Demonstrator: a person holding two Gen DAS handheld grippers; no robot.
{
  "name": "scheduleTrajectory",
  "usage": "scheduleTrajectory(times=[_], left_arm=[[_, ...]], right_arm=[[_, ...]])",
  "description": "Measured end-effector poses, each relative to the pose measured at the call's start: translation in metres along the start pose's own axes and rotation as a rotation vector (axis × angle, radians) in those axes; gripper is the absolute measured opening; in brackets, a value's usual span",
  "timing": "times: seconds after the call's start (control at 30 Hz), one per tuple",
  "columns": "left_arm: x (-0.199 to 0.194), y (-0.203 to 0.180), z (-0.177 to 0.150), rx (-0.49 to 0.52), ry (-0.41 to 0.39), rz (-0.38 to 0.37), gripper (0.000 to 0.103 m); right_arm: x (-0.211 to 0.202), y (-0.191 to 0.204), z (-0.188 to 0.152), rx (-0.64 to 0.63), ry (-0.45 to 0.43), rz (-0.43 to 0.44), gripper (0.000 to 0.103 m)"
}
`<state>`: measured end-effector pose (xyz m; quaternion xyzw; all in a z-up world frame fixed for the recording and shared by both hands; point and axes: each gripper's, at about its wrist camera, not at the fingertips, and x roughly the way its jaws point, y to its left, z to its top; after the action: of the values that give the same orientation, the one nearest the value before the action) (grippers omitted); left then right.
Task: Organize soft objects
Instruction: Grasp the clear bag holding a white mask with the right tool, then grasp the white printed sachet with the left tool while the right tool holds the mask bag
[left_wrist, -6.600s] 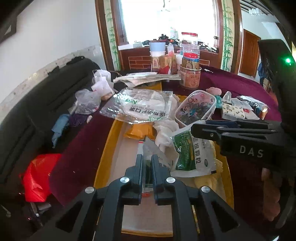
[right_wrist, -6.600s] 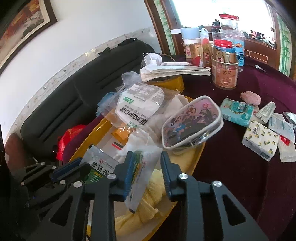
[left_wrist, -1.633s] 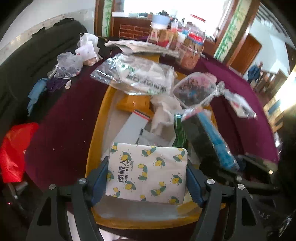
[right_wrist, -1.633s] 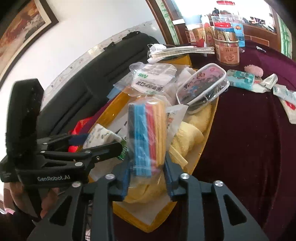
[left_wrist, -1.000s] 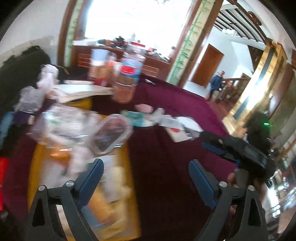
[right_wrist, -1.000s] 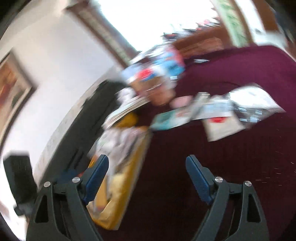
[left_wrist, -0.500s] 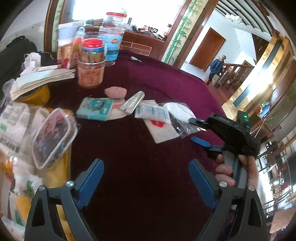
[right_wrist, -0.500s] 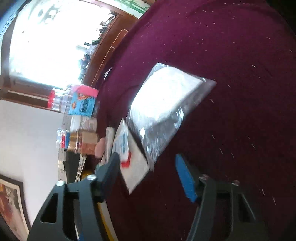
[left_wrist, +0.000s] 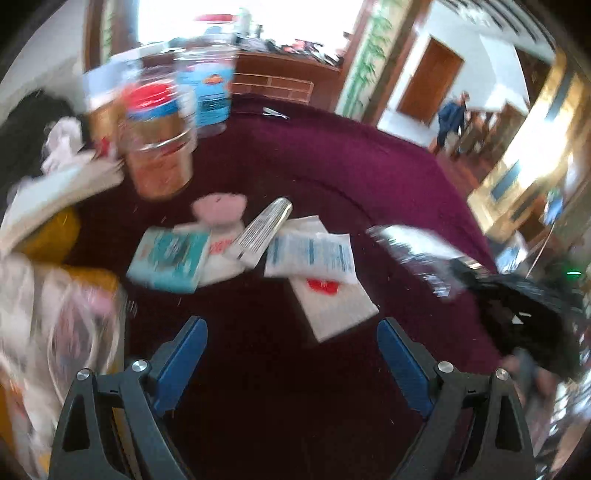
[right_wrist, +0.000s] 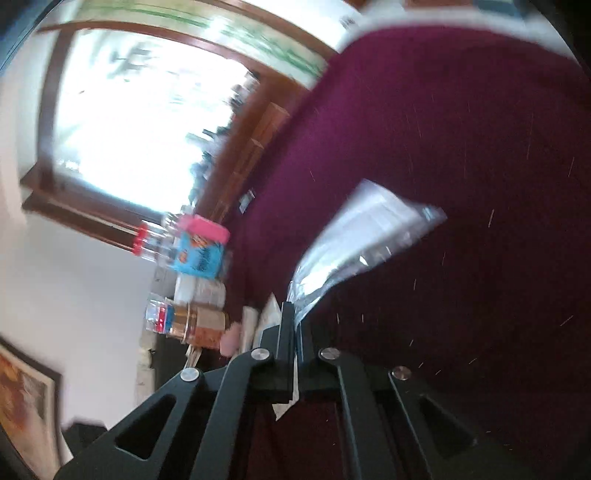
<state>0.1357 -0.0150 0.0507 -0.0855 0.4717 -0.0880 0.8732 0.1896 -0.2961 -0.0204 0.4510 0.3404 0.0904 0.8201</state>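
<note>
Right gripper (right_wrist: 293, 325) clamped on corner of clear plastic packet (right_wrist: 364, 236), packet hanging ahead. Left gripper (left_wrist: 291, 354) wide open, empty; white packet (left_wrist: 332, 302) just ahead. Risk: thin corner grip, packet may slip free.

A clear plastic packet (right_wrist: 364, 236) with a white filling hangs tilted above the maroon table (right_wrist: 480, 147), one corner pinched between the closed jaws of the right gripper (right_wrist: 295, 325); motion blur hides its print. On the table lies a loose cluster of soft items: a teal tissue pack (left_wrist: 170, 258) flat at the left, a pink fluffy pad (left_wrist: 219, 206) just behind it, a silver tube (left_wrist: 264, 230) lying slantwise, a white sachet with blue print (left_wrist: 310, 254) overlapping a white packet with a red mark (left_wrist: 332, 302). At the far left, pale bags (left_wrist: 55, 317) lie piled on a yellow tray (left_wrist: 98, 278).
</note>
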Motion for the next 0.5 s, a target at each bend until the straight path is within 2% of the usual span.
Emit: scheduleTrajectory(times=[0.13,0.27,0.37,0.47,0.5], left_arm=[[0.034,-0.022,0.033,0.076,0.040,0.047,0.095],[0.074,-0.040,0.067,0.157,0.075,0.087,0.095],[0.105,-0.045,0.086,0.185,0.129,0.067,0.095],[0.137,-0.046,0.094,0.201,0.236,0.031,0.095],[0.143,-0.046,0.095,0.216,0.230,0.044,0.095]], right_arm=[[-0.012,0.006,0.003,-0.056,-0.035,-0.044,0.001],[-0.008,-0.002,0.006,-0.057,-0.029,-0.149,0.000],[-0.003,-0.006,0.010,-0.056,-0.022,-0.171,0.000],[-0.001,-0.009,0.009,-0.045,0.002,-0.172,0.000],[-0.001,-0.008,0.008,-0.049,0.008,-0.168,0.000]])
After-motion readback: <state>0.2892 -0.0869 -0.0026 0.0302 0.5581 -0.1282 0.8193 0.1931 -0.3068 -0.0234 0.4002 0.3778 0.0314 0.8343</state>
